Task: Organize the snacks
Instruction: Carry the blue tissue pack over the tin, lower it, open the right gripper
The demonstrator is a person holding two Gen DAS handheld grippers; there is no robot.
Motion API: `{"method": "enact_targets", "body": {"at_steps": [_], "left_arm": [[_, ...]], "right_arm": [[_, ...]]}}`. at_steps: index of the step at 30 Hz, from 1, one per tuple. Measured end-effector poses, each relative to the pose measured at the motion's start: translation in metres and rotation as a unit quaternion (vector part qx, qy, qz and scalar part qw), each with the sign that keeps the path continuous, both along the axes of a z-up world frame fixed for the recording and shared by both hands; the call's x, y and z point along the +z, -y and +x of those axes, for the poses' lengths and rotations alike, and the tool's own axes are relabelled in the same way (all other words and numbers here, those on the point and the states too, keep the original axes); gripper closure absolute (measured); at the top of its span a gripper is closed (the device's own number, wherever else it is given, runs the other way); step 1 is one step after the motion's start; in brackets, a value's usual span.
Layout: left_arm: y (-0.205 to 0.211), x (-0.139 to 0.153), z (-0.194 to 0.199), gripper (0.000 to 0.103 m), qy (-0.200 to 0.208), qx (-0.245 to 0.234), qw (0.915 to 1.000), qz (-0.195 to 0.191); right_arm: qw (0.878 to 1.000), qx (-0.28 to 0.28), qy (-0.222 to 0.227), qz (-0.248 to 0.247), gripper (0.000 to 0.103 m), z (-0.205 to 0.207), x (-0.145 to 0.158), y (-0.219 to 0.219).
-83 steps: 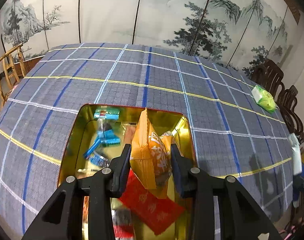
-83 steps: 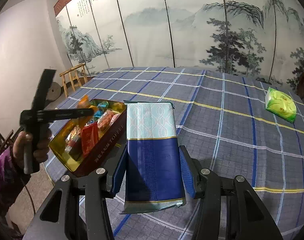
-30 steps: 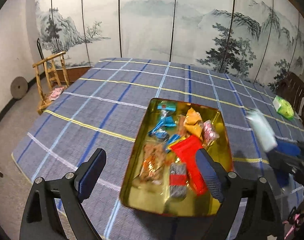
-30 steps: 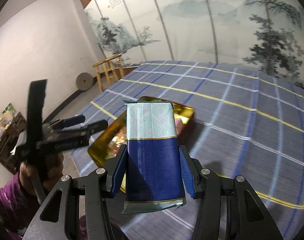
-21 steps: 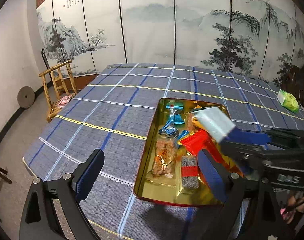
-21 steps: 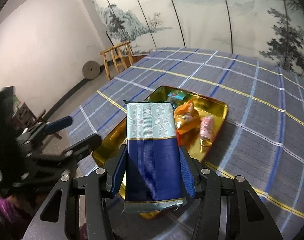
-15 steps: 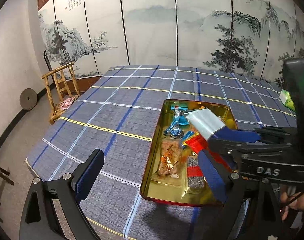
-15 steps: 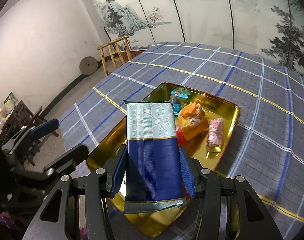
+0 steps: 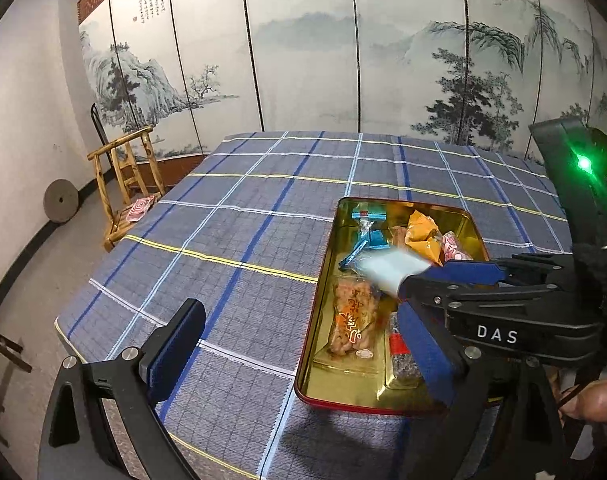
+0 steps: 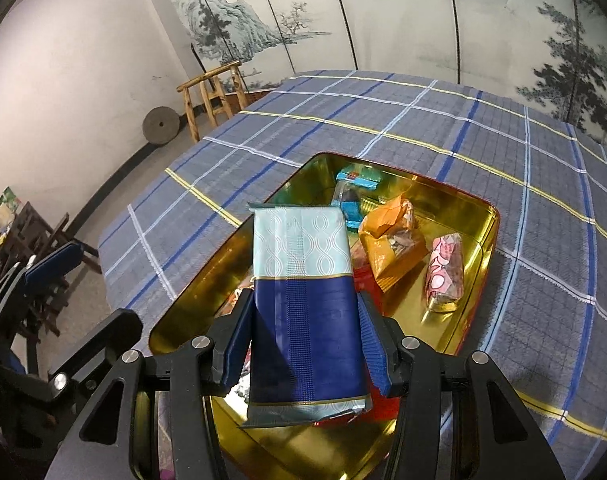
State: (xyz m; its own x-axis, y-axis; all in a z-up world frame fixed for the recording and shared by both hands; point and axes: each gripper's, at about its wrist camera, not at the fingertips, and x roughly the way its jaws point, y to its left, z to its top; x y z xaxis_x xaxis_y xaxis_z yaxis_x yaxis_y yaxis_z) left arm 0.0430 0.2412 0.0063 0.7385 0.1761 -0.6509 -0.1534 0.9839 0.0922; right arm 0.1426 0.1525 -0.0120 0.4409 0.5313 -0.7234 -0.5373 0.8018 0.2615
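So the right gripper (image 10: 305,344) has its blue pads clamped on both sides of a flat foil packet, dark blue at the near end and pale mint at the far end (image 10: 303,300), holding it just above the open gold-lined rectangular tin with a red outer wall (image 10: 489,216). The tin sits on a table under a grey-blue plaid cloth (image 10: 403,120).

The left gripper (image 9: 303,348) has just been spreading its jaws and they stand wide apart with nothing between them, off to the left of the tin.

Inside the tin: an orange crinkly pouch (image 10: 391,244) right beside the packet, a pink-and-white wrapped candy (image 10: 443,272) further right, and small blue-wrapped sweets (image 10: 353,190) at the far end. From the left wrist view you also get a clear bag of orange-brown snacks (image 9: 353,320) on the near left, partly hidden by the right gripper reaching across.

Beyond the table's left edge there's a wooden chair (image 9: 129,184) and a round stone disc (image 9: 61,201) leaning on the wall.
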Motion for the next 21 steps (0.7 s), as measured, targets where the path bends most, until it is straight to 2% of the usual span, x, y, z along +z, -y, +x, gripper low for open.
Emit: {"method": "enact_targets", "body": {"at_steps": [11,14,21], "left_arm": [[0.002,0.000,0.000,0.008,0.004,-0.007,1.0000,0.005],[0.001,0.001,-0.001,0.008,0.004,-0.005,1.0000,0.007],[0.010,0.008,-0.011,0.007,0.017,-0.011,0.9997,0.013]], "right_arm": [[1.000,-0.009,0.014,-0.002,0.052,0.000,0.001,-0.005],[0.999,-0.012,0.025,0.019,0.052,-0.005,0.008,0.001],[0.995,-0.041,0.090,0.019,0.051,-0.034,0.031,0.024]]}}
